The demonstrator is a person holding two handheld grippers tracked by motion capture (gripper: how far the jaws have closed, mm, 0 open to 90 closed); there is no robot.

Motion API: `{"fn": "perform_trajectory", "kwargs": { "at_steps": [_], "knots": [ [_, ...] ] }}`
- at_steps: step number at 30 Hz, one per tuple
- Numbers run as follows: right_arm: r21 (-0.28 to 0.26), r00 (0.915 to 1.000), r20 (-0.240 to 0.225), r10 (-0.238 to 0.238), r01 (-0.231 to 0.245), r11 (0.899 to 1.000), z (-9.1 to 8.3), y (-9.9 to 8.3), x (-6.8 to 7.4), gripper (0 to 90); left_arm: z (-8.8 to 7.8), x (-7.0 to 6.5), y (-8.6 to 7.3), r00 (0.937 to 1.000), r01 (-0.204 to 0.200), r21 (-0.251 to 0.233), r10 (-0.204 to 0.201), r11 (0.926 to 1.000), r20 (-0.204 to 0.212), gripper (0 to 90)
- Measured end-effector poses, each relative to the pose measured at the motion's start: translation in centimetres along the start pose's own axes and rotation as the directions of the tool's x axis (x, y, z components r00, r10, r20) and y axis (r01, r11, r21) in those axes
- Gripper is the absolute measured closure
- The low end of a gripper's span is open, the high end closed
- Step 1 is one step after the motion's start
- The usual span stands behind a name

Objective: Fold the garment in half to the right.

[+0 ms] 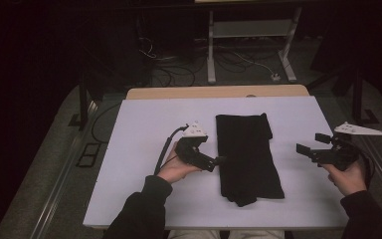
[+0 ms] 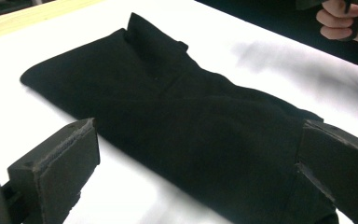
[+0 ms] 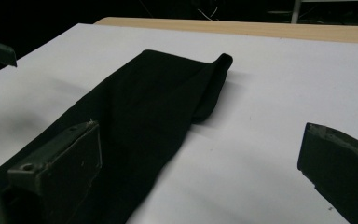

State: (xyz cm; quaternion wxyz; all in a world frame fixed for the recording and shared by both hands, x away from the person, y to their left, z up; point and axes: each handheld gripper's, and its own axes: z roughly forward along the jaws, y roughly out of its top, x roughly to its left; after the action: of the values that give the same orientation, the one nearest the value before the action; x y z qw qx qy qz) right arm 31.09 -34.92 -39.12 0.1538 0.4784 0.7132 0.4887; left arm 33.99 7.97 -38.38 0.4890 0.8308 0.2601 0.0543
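So there's a white table with a strip of bare wood along its far edge, and a black folded cloth lying flat on it, pretty much in the middle, running lengthwise from the far side toward the person. It's folded into a long narrow strip, with a smaller flap doubled over at the far right corner and the near end looking a bit uneven. The left gripper is held in the person's left hand just to the left of the cloth, its tip right at the cloth's left edge about halfway down; whether it's actually touching the fabric is hard to tell from above. In the left gripper view its two black jaws stand wide apart with the cloth stretched across the space between them and nothing pinched. The right gripper sits in the right hand over near the table's right edge, well apart from the cloth, pointing back toward it. Its jaws are spread wide too, and in the right gripper view the cloth lies ahead and to the left of them with bare white table under the gap. Both dark sleeves come in from the bottom. Behind the table there's a dim floor with loose cables and a white desk frame.
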Motion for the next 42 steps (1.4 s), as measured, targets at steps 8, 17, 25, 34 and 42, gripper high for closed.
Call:
{"fn": "perform_trajectory", "kwargs": {
  "at_steps": [8,17,25,34,42],
  "knots": [
    [-0.004,0.9999,-0.009,-0.009,0.009,1.000,-0.5,-0.9,0.7,0.0,-1.5,0.7,-0.9,0.9991,0.015,-0.010,-0.016,0.9998,-0.040,0.0],
    [0.002,0.9997,-0.019,-0.016,0.016,1.000,-0.9,-1.9,1.2,0.0,-2.9,1.3,-2.2,0.9973,0.034,-0.022,-0.035,0.9992,-0.064,0.0],
    [0.008,0.9996,-0.026,-0.013,0.013,1.000,-1.0,-2.7,1.3,0.0,-4.2,1.9,-3.6,0.9946,0.058,-0.033,-0.060,0.9978,-0.085,0.0],
    [0.004,0.9995,-0.023,-0.021,0.021,1.000,-1.1,-3.2,1.3,0.0,-5.7,2.3,-4.8,0.9924,0.064,-0.055,-0.069,0.9965,-0.102,0.0],
    [0.011,0.9996,-0.023,-0.015,0.015,1.000,-1.0,-3.5,1.3,0.0,-6.8,2.1,-5.9,0.9904,0.074,-0.067,-0.081,0.9950,-0.111,0.0]
  ]
}}
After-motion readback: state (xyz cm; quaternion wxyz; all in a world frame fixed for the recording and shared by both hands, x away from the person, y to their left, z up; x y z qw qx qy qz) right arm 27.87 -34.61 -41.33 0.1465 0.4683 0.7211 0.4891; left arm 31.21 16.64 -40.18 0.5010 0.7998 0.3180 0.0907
